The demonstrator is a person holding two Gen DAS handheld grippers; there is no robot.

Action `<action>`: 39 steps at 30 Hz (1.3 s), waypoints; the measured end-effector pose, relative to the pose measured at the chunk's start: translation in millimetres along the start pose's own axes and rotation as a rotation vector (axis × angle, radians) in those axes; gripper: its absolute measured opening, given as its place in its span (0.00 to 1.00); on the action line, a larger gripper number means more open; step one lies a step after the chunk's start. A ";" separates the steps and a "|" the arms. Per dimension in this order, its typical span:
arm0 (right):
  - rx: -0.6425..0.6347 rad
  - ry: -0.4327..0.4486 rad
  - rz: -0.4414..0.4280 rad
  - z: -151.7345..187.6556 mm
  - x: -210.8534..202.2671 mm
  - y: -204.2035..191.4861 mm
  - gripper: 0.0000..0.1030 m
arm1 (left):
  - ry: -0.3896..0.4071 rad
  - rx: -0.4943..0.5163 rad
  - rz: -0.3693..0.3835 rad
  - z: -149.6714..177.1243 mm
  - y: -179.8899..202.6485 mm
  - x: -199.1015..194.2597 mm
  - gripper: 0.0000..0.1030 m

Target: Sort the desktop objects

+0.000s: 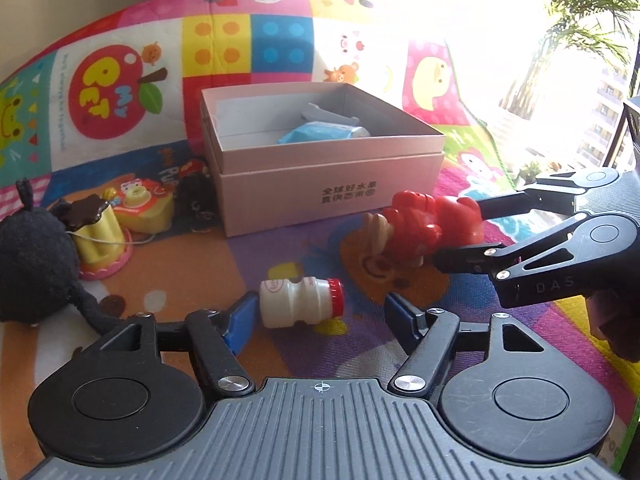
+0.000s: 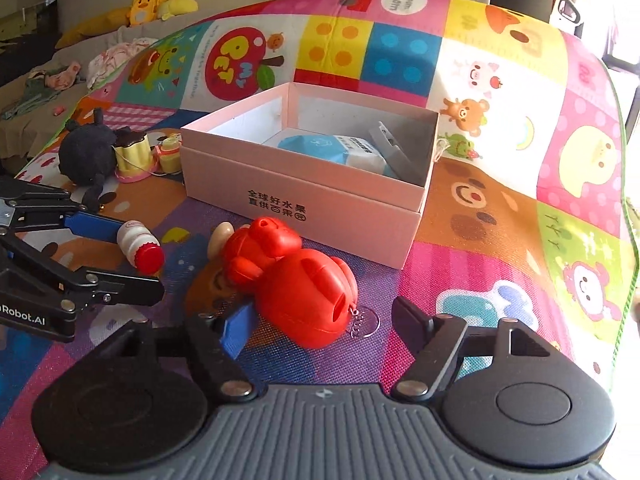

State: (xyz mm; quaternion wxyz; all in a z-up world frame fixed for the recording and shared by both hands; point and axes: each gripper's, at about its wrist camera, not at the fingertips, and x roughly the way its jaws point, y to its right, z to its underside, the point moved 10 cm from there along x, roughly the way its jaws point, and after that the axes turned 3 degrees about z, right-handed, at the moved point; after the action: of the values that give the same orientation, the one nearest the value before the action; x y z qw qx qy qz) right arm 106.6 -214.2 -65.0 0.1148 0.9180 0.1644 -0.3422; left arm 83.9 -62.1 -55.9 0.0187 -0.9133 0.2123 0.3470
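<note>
A pink open box (image 1: 328, 184) stands on the colourful mat; it shows in the right wrist view too (image 2: 304, 196). Inside lie a blue-white packet (image 2: 336, 148) and a grey piece (image 2: 390, 140). A small white bottle with a red cap (image 1: 300, 302) lies on its side between the fingers of my open left gripper (image 1: 320, 312); it also shows in the right wrist view (image 2: 142, 246). A red plastic toy figure (image 2: 296, 276) lies on the mat between the fingers of my open right gripper (image 2: 324, 324); in the left wrist view the toy (image 1: 432, 220) sits between its jaws.
A black plush toy (image 1: 32, 264), a yellow cake toy (image 1: 100, 240) and a yellow toy with a pink figure (image 1: 144, 208) sit left of the box. A plant (image 1: 580, 20) and bright window are at the right. A sofa with yellow plush (image 2: 156, 0) lies beyond the mat.
</note>
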 end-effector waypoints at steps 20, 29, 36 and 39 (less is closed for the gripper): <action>0.032 -0.041 -0.057 15.3 6.4 -32.4 1.00 | 0.017 -0.066 -0.061 1.7 -13.4 0.7 0.83; 0.035 -0.040 -0.056 15.0 7.1 -32.8 1.00 | 0.005 -0.090 -0.111 0.7 -22.7 2.6 0.94; 0.035 -0.039 -0.057 15.3 7.0 -32.8 1.00 | 0.026 -0.061 -0.217 -2.3 -40.3 1.4 0.94; 0.034 -0.039 -0.056 15.3 7.1 -32.9 1.00 | 0.028 -0.068 -0.251 -2.8 -52.0 -2.4 0.94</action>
State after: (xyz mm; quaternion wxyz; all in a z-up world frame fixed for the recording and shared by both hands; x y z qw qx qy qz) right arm 90.1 -187.3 -84.3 0.0926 0.9079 0.1821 -0.3661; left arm 104.8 -14.4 -58.2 0.0282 -0.9377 0.0847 0.3359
